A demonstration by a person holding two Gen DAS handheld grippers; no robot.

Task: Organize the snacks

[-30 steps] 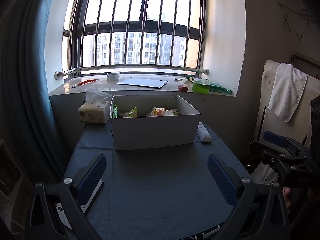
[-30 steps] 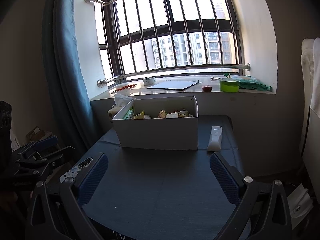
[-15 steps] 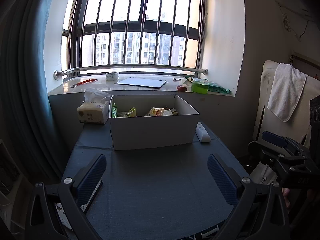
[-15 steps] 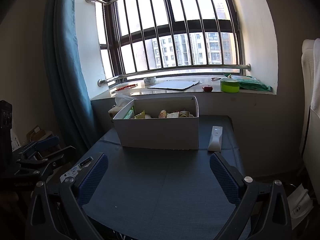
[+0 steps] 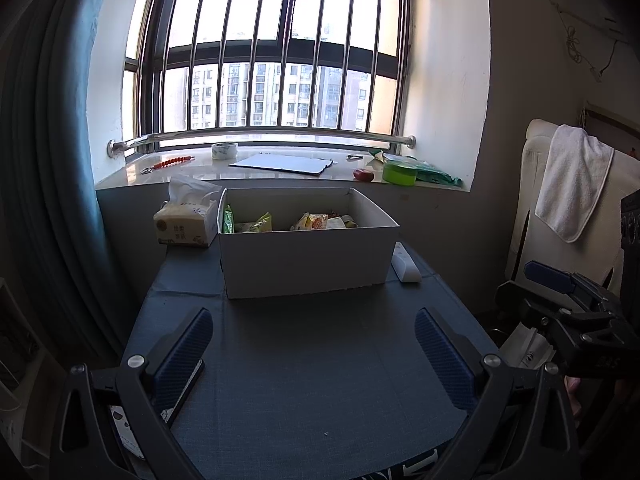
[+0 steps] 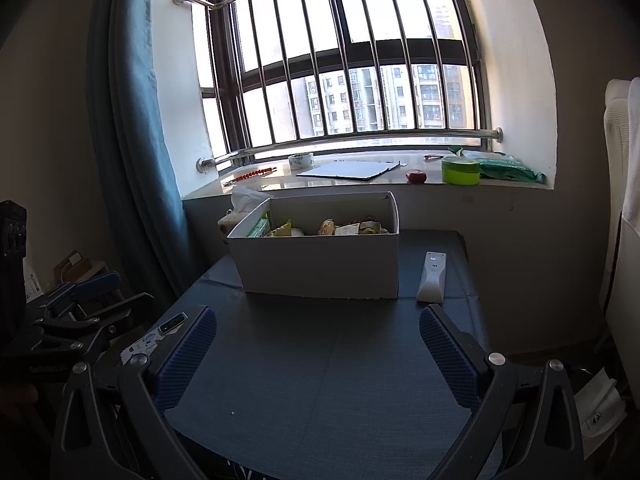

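a: item one, largest?
b: table (image 5: 312,360) with dark blue cloth, set against the wall under a barred window.

a: next?
b: white box (image 5: 308,260), open-topped, at the table's far end. snack packets (image 5: 316,222) lie inside it, green and yellow wrappers along its left part, orange and pale ones toward the right. exact count cannot be told.

a: grippers?
b: left gripper (image 5: 314,344), jaws spread wide, nothing between the blue pads, held over the near table edge. right gripper (image 6: 318,344), likewise spread wide and empty, well short of the box.

a: smaller lots?
b: tissue pack (image 5: 184,226), touching or just beside the box's left wall. white remote (image 6: 432,276), flat on the cloth just right of the box. phone (image 6: 154,340) at the table's left near edge, partly behind a pad.

a: on the sill?
b: flat white board (image 5: 282,164), green tub (image 5: 399,172), tape roll (image 5: 224,150), small red object (image 5: 363,175).
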